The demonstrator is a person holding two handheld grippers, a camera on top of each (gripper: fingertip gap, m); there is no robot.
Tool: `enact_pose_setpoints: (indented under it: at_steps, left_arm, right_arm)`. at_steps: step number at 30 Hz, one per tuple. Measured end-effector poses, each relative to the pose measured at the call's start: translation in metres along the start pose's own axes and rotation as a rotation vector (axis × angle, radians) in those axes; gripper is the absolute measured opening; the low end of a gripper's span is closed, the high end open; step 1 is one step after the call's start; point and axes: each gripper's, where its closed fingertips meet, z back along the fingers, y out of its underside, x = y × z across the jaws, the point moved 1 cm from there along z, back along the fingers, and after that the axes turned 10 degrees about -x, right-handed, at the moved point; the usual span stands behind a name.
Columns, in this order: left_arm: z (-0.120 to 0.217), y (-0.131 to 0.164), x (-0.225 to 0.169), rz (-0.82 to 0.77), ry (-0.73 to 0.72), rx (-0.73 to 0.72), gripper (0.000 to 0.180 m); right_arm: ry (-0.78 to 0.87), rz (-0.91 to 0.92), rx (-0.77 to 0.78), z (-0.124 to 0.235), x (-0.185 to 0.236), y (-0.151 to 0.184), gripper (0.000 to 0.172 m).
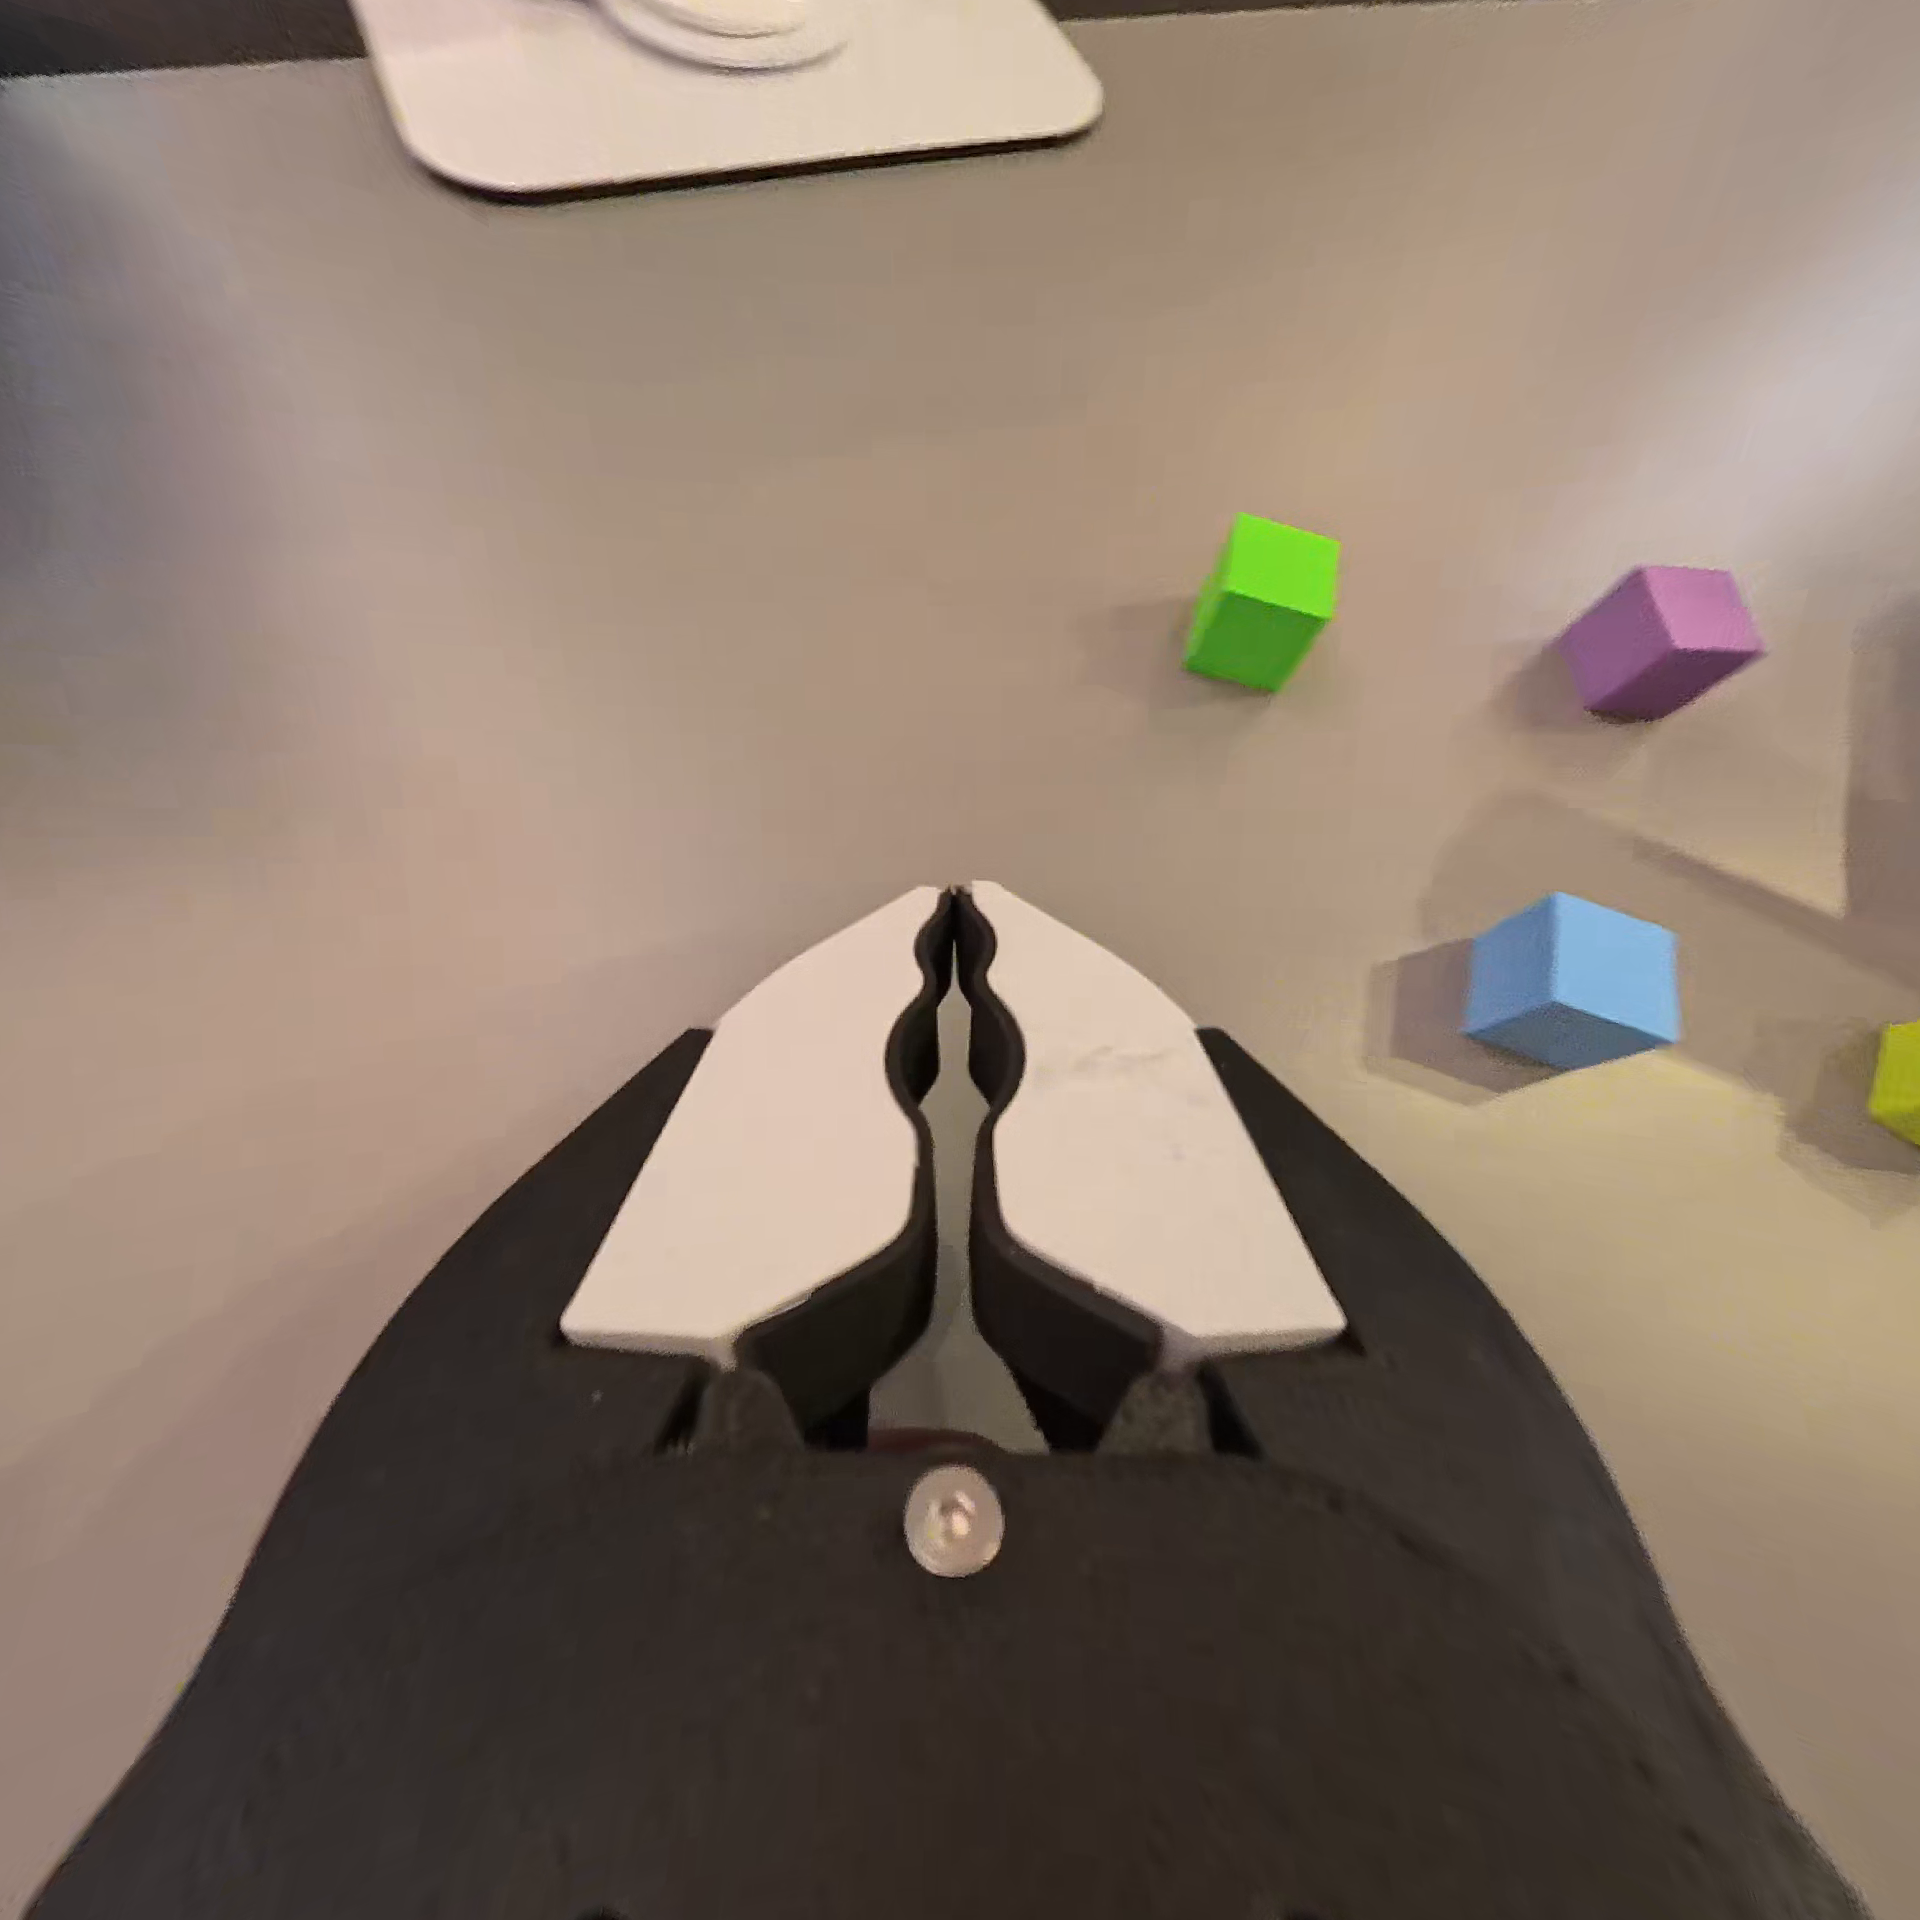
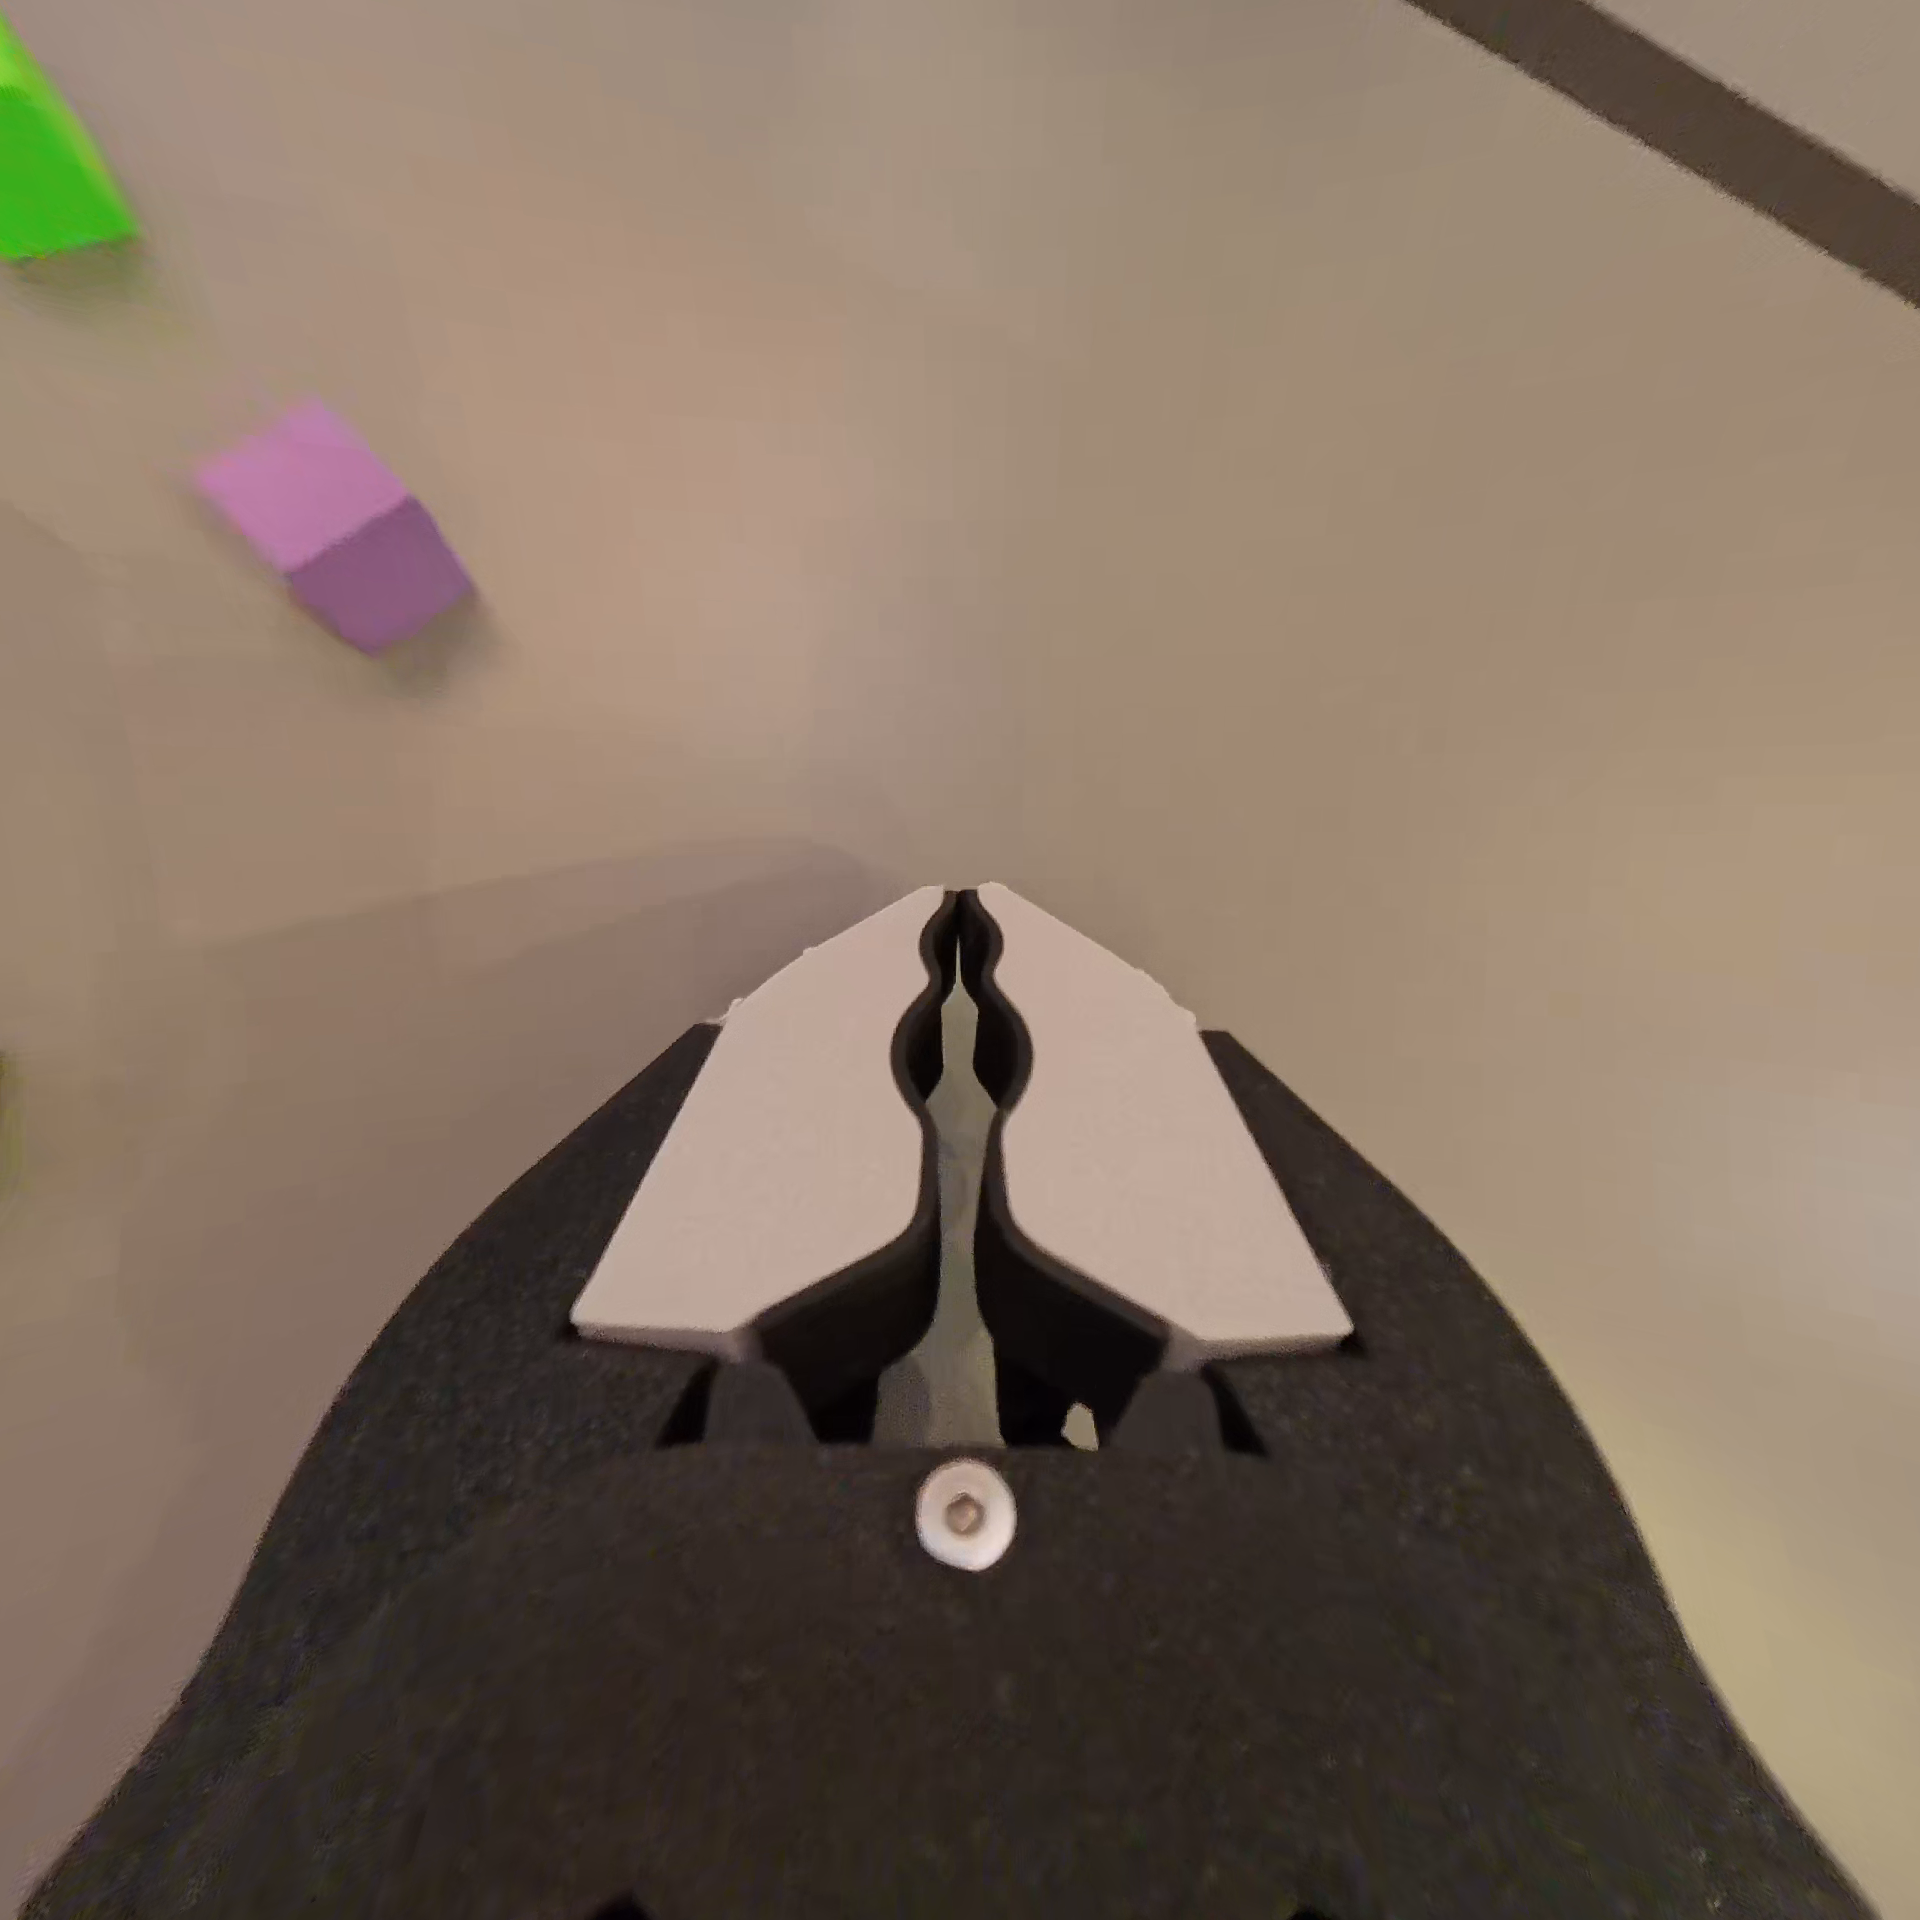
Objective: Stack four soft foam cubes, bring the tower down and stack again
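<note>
Four soft foam cubes lie scattered and single on the pale grey surface [image 1: 623, 623], none stacked on another. In the left wrist view the bright green foam cube [image 1: 1262, 603] sits at about two o'clock from the left gripper [image 1: 954, 891]. The purple foam cube [image 1: 1660, 642] lies farther out the same way, tilted on the surface. The light blue foam cube [image 1: 1569, 982] rests at three o'clock, and a yellow-green foam cube [image 1: 1899, 1081] just past it is cut off by the frame edge. All four stand apart from each other and clear of both tools.

The left gripper's jaws are closed tip to tip with nothing between them. The right gripper [image 2: 958, 891] is the same, its tips pressed together on nothing; from it the purple cube lies at ten o'clock and the green one beyond, toward eleven.

At twelve o'clock from the left gripper, well away, a flat white rounded-corner base [image 1: 727, 114] sits near the surface's far edge, where a dark strip [image 1: 1558, 8] runs behind it. There are no containers in view. Bare surface spreads ahead of both grippers; in the right wrist view a dark band [image 2: 1714, 125] crosses the corner at one o'clock.
</note>
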Motion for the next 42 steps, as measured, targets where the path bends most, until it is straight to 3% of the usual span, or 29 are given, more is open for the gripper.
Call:
enact_pose_setpoints:
  at_steps: [3,7,10,13,18,26,28,31,33,36,38,42]
  left_arm:
    - [0.008,0.0,0.027,-0.005,-0.046,-0.01,0.0]
    - [0.006,0.003,0.039,-0.002,-0.022,0.034,0.0]
    - [0.001,0.01,0.03,-0.066,0.039,0.095,0.0]
    - [0.001,0.015,0.017,-0.129,0.123,0.122,0.0]
    - [0.006,0.017,0.004,-0.135,0.238,0.124,0.0]
    - [0.011,0.008,-0.011,-0.158,0.316,0.05,0.001]
    - [0.015,0.003,-0.033,-0.188,0.395,0.015,0.023]
    - [0.016,-0.004,-0.071,-0.308,0.44,-0.016,0.072]
    - [0.014,0.0,-0.094,-0.348,0.442,0.03,0.088]
    - [0.005,0.02,-0.117,-0.398,0.439,0.125,0.086]
    - [-0.004,0.031,-0.121,-0.439,0.414,0.166,0.074]
    - [-0.011,0.035,-0.124,-0.453,0.396,0.184,0.033]
  right_arm:
    - [-0.092,0.035,-0.074,0.006,0.02,-0.016,0.001]
    - [-0.392,0.138,-0.211,0.03,0.07,-0.037,0.011]
    - [-0.583,0.166,-0.173,0.043,0.104,-0.026,0.028]
    - [-0.674,0.18,-0.101,0.047,0.13,-0.009,0.047]
    - [-0.635,0.162,-0.039,0.05,0.165,-0.005,0.068]
    - [-0.39,0.13,0.006,0.046,0.157,-0.006,0.049]
    - [-0.379,0.103,0.004,0.044,0.152,-0.005,0.047]
    - [-0.381,0.074,-0.005,0.043,0.145,-0.003,0.047]
    - [-0.38,0.055,-0.01,0.043,0.141,-0.002,0.046]
    - [-0.391,0.042,-0.022,0.043,0.139,-0.001,0.046]
    - [-0.383,0.051,-0.024,0.044,0.137,0.0,0.046]
    - [-0.387,0.06,-0.027,0.045,0.137,0.0,0.045]
